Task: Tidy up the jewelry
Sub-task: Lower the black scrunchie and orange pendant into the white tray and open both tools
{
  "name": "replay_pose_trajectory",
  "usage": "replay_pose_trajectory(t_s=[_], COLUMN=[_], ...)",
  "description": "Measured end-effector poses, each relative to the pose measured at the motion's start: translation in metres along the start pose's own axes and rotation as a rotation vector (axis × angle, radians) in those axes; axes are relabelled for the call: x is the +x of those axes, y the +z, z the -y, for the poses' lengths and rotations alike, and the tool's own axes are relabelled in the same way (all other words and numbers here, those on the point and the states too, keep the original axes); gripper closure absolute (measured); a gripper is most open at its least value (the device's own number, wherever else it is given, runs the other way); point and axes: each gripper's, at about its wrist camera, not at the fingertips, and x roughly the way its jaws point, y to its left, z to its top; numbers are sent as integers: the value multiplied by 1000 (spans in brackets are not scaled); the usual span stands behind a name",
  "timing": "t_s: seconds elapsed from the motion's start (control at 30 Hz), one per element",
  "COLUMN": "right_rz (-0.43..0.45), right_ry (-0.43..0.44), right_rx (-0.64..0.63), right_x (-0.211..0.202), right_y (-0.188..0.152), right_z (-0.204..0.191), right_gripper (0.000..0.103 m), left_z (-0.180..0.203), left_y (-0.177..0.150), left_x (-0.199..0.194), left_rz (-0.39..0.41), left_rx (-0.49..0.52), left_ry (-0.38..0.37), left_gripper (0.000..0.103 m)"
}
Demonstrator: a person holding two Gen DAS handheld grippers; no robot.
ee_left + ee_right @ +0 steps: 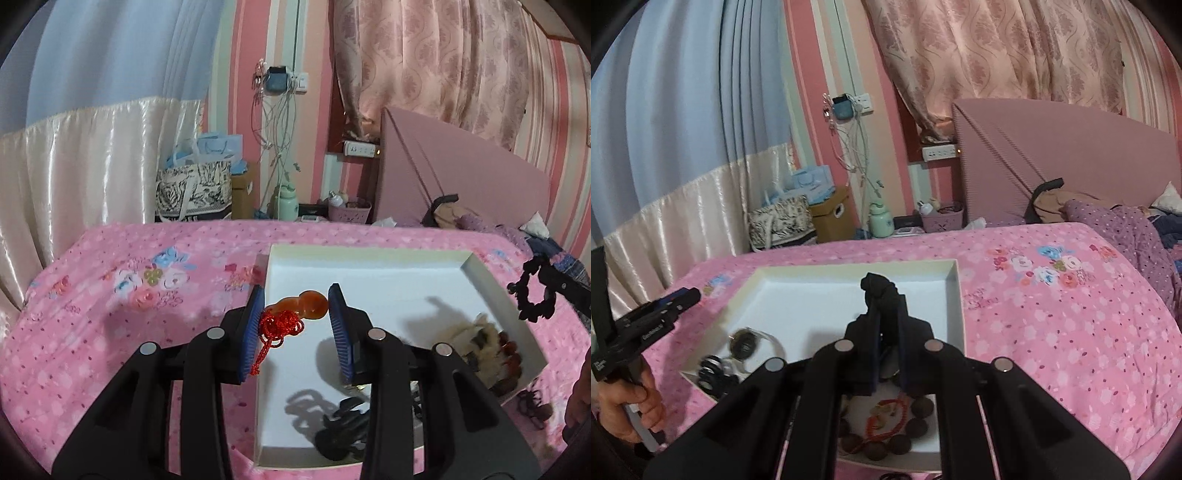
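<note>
Fingers of the left gripper are spread apart over a white tray on the pink bedspread. An orange gourd pendant with a tangled red cord is seen between them, the cord lying against the inner face of the nine o'clock finger, the three o'clock finger kept apart from the pendant. Whether the pendant hangs or rests on the tray cannot be told. Fingers of the right gripper are clenched on a black scrunchie, which sticks out at twelve o'clock beyond the tips, above the tray. A dark bead bracelet is seen at six o'clock.
</note>
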Motion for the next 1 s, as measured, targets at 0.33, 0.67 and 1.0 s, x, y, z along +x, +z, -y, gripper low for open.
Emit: replay_pose_trajectory(t_s=[0.33, 0.67, 1.0], right_rz=[-2, -19, -48], right_ry=[-102, -115, -107], right_rx=[-128, -110, -117], right_x=[13, 24, 33], right_y=[-14, -20, -24], right_z=[-12, -3, -4], right_gripper=[96, 96, 96], left_z=[10, 10, 2], left_y=[-12, -19, -16], left_x=[7, 12, 25], left_rz=[26, 24, -17], left_rx=[61, 53, 8], left_ry=[5, 15, 9], left_gripper=[69, 68, 68])
